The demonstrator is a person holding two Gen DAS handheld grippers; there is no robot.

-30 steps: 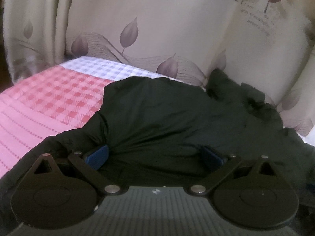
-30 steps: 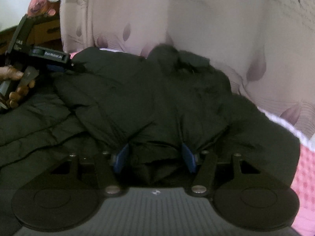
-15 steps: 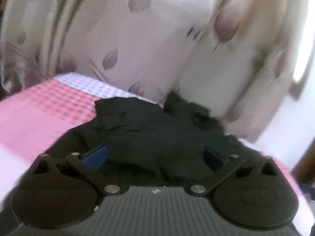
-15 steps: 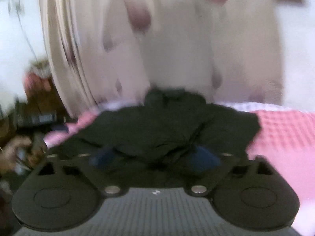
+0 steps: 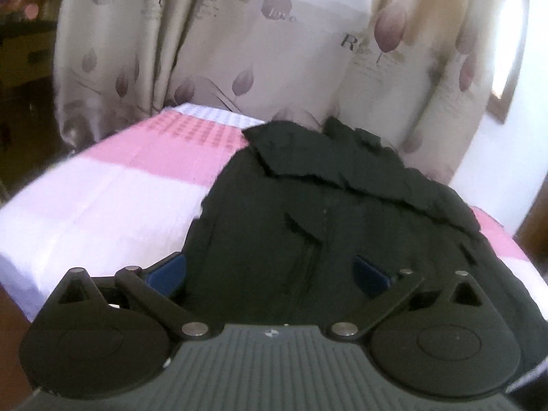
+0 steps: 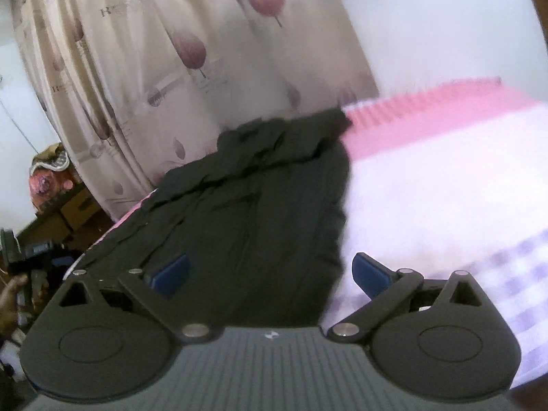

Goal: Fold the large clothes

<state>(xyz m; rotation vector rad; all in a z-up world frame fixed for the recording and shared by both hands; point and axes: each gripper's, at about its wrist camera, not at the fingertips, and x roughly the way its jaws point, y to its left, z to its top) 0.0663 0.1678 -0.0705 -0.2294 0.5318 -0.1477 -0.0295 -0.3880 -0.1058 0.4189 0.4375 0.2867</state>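
The black jacket (image 5: 342,226) lies spread along the bed (image 5: 113,202), its length running from the near edge at 6 o'clock up toward the leaf-print curtain (image 5: 274,51) at 12 o'clock, where the collar or hood end sits bunched in a crumpled ridge. In the left wrist view the pink-and-white bedcover shows bare from 9 to 11 o'clock; in the right wrist view it shows bare from 1 to 4 o'clock, so the garment lies between the two grippers' outer sides

The left gripper (image 5: 270,272) has its jaws spread wide, both blue pads over dark cloth, and nothing looks pinched between them. The right gripper (image 6: 270,270) is likewise spread wide: its left pad is over the jacket, its right pad over bare bedcover, so it straddles the garment's side edge at about 5 o'clock without gripping it. The right view is blurred, so whether the pads touch the fabric I cannot tell

As I judge it, this is a pause between folds: the jacket looks laid out lengthwise and narrowed, and neither claw has hold of anything. The next move likely calls for both grippers to close on the near hem, one at each corner, and carry it up toward 12 o'clock. The padding looks thick, so a deep bite on the edge would be needed to keep it from slipping
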